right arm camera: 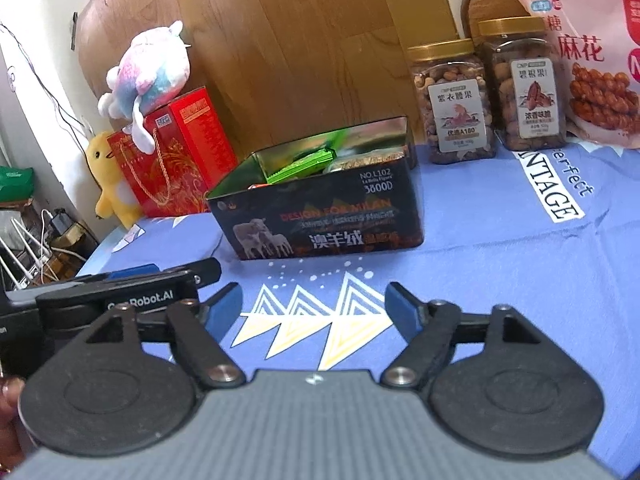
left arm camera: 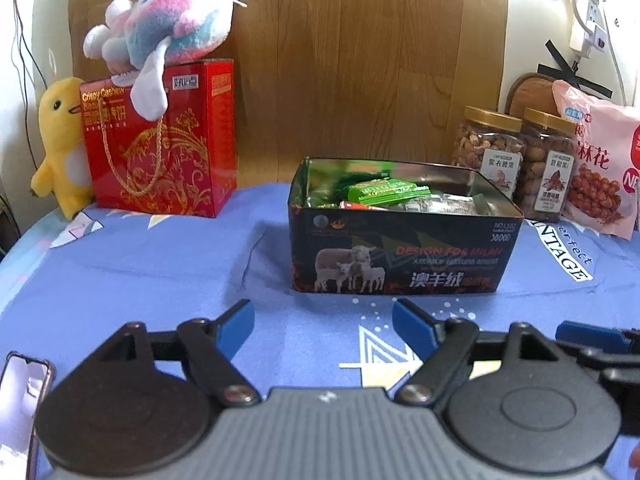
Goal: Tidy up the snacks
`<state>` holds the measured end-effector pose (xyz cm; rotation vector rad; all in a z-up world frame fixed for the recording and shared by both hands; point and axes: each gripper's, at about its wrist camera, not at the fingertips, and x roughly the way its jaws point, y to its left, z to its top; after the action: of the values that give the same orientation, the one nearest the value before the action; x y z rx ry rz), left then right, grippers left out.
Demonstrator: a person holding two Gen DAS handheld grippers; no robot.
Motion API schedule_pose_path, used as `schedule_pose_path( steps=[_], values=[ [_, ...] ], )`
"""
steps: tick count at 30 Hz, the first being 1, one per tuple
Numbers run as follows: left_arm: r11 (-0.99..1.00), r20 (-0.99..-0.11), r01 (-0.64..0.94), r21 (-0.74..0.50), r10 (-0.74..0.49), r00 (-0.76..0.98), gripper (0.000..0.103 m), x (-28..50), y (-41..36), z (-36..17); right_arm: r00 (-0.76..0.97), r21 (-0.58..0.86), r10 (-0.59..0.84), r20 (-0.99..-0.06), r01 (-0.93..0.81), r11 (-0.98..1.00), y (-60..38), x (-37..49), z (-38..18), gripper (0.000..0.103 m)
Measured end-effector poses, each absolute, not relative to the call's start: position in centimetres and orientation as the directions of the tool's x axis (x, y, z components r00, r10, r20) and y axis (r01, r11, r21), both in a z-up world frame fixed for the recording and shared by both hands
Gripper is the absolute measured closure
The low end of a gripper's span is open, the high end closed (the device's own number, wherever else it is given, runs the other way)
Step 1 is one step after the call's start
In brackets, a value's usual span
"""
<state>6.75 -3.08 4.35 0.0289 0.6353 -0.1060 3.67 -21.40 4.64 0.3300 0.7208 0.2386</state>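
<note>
A dark open tin box [left arm camera: 404, 256] with sheep printed on its front stands on the blue cloth and holds several wrapped snacks, a green packet [left arm camera: 386, 193] on top. It also shows in the right wrist view [right arm camera: 320, 220]. My left gripper [left arm camera: 323, 320] is open and empty, just in front of the tin. My right gripper [right arm camera: 314, 310] is open and empty, lower right of the tin. Two gold-lidded nut jars [right arm camera: 456, 100] [right arm camera: 524, 88] and a pink snack bag [right arm camera: 584, 52] stand to the right.
A red gift box [left arm camera: 160, 140] with a pink-blue plush [left arm camera: 172, 32] on top stands back left, a yellow plush [left arm camera: 64, 144] beside it. A phone [left arm camera: 20, 392] lies at the left edge. A wooden board [left arm camera: 360, 60] leans behind. The left gripper's body [right arm camera: 120, 292] shows left.
</note>
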Motion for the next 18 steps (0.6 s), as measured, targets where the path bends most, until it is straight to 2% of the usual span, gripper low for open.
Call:
schedule_pose_path(
  steps=[1, 3, 9, 12, 18],
  values=[
    [0.994, -0.591, 0.109, -0.003, -0.090, 0.802, 0.022, 6.67, -3.08, 4.44, 0.726, 0.374, 0.321, -0.607, -0.096, 0.923, -21.27, 3.57, 4.60, 0.019],
    [0.994, -0.580, 0.114, 0.002, -0.091, 0.810, 0.011, 6.43, -3.11, 4.74, 0.717, 0.363, 0.314, -0.622, -0.091, 0.927, -21.02, 3.59, 4.61, 0.016],
    [0.995, -0.563, 0.104, 0.004, -0.084, 0.822, 0.002, 6.22, -2.95, 5.40, 0.716, 0.357, 0.296, -0.632, -0.070, 0.931, -20.88, 3.84, 5.27, 0.012],
    [0.995, -0.570, 0.098, 0.002, -0.079, 0.818, 0.000, 6.37, -2.78, 5.26, 0.719, 0.345, 0.287, -0.633, -0.070, 0.936, -20.60, 3.75, 5.30, 0.008],
    [0.997, -0.594, 0.083, 0.003, -0.065, 0.802, 0.000, 6.70, -2.55, 4.97, 0.719, 0.329, 0.268, -0.641, -0.058, 0.943, -20.43, 3.71, 5.16, 0.008]
  ],
)
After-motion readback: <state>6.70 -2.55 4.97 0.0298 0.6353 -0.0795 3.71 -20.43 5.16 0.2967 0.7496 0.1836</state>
